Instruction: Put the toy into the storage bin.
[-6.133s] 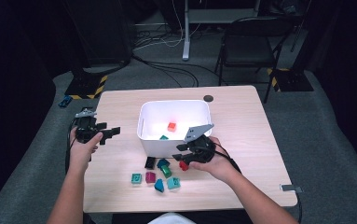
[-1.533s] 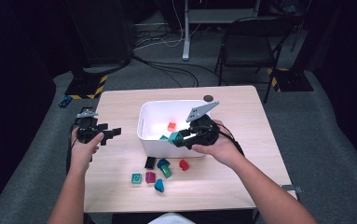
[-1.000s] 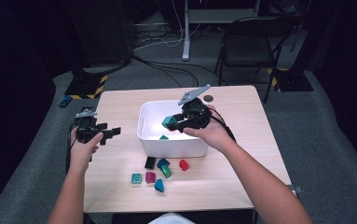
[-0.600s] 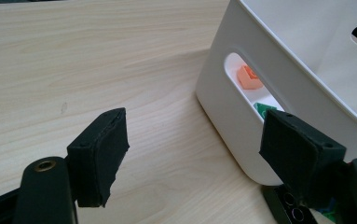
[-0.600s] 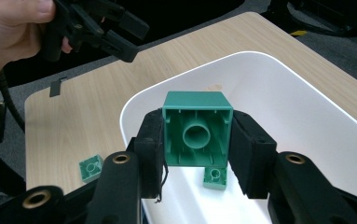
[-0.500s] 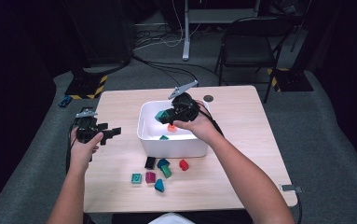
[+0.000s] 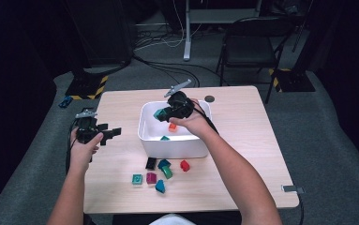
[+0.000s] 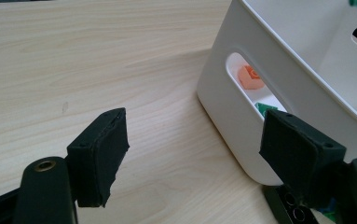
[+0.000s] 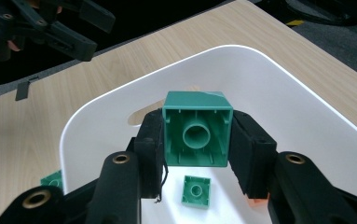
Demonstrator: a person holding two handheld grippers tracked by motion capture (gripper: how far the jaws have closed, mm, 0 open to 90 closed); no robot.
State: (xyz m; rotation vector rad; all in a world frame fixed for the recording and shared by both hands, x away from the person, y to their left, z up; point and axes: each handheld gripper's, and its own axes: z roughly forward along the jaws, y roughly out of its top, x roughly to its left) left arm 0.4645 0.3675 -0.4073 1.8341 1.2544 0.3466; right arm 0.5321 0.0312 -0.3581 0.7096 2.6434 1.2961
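Note:
My right gripper point(image 7: 161, 114) hangs over the left part of the white bin point(image 7: 172, 145), shut on a green brick point(image 7: 158, 113). In the right gripper view both pads press the sides of the green brick point(image 9: 195, 135), whose hollow underside faces the camera, above the bin's rim point(image 9: 97, 116). On the bin's floor lie a small green brick point(image 9: 196, 190) and an orange brick point(image 7: 172, 126). Left of the bin, my left gripper point(image 7: 113, 132) is held open and empty over the table. In its own view, my left gripper point(image 8: 199, 144) faces the bin's handle slot, with the orange brick point(image 8: 250, 77) behind it.
Several loose bricks lie on the table in front of the bin: a black one point(image 7: 151, 163), a red one point(image 7: 184, 165), a magenta one point(image 7: 151, 177) and teal ones point(image 7: 137, 179). A small dark disc point(image 7: 209, 99) sits behind the bin. A chair point(image 7: 247, 47) stands beyond the table.
My right hand has carried the green brick from the bin's front right to over its far left part and lowered it a little. The left gripper has stayed put.

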